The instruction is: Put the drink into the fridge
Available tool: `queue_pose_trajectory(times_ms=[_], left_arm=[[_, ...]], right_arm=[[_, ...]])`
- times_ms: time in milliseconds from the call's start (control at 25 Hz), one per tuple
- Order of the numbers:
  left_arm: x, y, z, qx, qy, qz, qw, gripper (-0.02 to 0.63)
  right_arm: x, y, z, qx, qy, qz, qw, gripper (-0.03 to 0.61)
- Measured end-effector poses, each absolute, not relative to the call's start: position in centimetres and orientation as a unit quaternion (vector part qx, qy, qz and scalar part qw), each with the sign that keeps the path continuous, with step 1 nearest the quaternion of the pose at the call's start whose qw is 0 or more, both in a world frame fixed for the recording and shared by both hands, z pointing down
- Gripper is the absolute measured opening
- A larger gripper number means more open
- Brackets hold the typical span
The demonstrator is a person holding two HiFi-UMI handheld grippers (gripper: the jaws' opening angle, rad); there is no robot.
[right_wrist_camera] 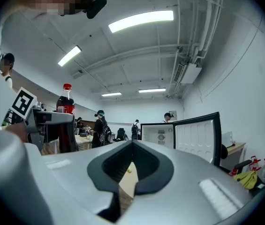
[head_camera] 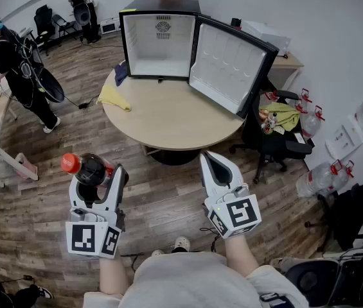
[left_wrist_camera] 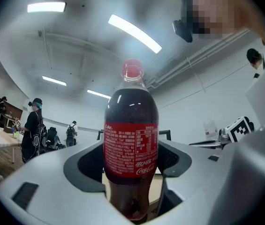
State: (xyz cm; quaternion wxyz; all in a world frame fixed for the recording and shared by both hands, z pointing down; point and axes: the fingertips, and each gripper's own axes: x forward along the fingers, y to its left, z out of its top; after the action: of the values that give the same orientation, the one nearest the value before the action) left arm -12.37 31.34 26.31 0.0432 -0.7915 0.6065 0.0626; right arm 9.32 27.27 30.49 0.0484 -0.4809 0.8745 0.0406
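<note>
The left tool has its jaws wide and they hold the cola bottle by the lower body. The red cap points away from the tool. The bottle is above the wooden floor, before the near edge of the round worktop. It is well apart from the fridge. The fridge stands at the far edge of the worktop with its door open. A yellow cloth lies at the left edge. The right tool is closed and holds nothing.

On the red label of the cola bottle: "Coke" at top left, "Coca-Cola" in white script near the bottom; remaining small print too fine to read.
</note>
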Motion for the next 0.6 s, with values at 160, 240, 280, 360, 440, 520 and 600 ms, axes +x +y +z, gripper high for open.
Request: queue_pose_trajectory(times_ms=[160, 240, 280, 360, 440, 520, 600], left_arm=[[-12.3, 31.4, 26.2, -0.792, 0.605, 0.064, 0.046, 0.316], [-12.2, 31.5, 26.0, -0.793, 0.604, 0.066, 0.047, 0.316], [-12.1, 31.5, 25.9, -0.793, 0.604, 0.067, 0.047, 0.316], [-11.9, 31.6, 25.7, -0.794, 0.602, 0.068, 0.049, 0.316], [-11.7, 31.6, 25.7, -0.795, 0.601, 0.068, 0.051, 0.316], [-11.5, 31.5, 25.7, -0.795, 0.6, 0.068, 0.053, 0.316], [-11.2, 31.5, 25.6, -0.796, 0.599, 0.07, 0.054, 0.316]], right_arm=[[9.4, 27.4, 30.3, -0.483, 0.873, 0.042, 0.051, 0.011], [9.5, 27.5, 30.2, -0.482, 0.873, 0.045, 0.049, 0.011], [9.5, 27.6, 30.1, -0.482, 0.873, 0.046, 0.049, 0.011], [9.6, 27.6, 30.0, -0.483, 0.873, 0.047, 0.05, 0.011], [9.8, 27.6, 30.1, -0.484, 0.873, 0.048, 0.05, 0.011], [10.1, 27.6, 30.2, -0.486, 0.871, 0.047, 0.052, 0.011], [10.4, 27.5, 30.3, -0.488, 0.87, 0.044, 0.054, 0.011]])
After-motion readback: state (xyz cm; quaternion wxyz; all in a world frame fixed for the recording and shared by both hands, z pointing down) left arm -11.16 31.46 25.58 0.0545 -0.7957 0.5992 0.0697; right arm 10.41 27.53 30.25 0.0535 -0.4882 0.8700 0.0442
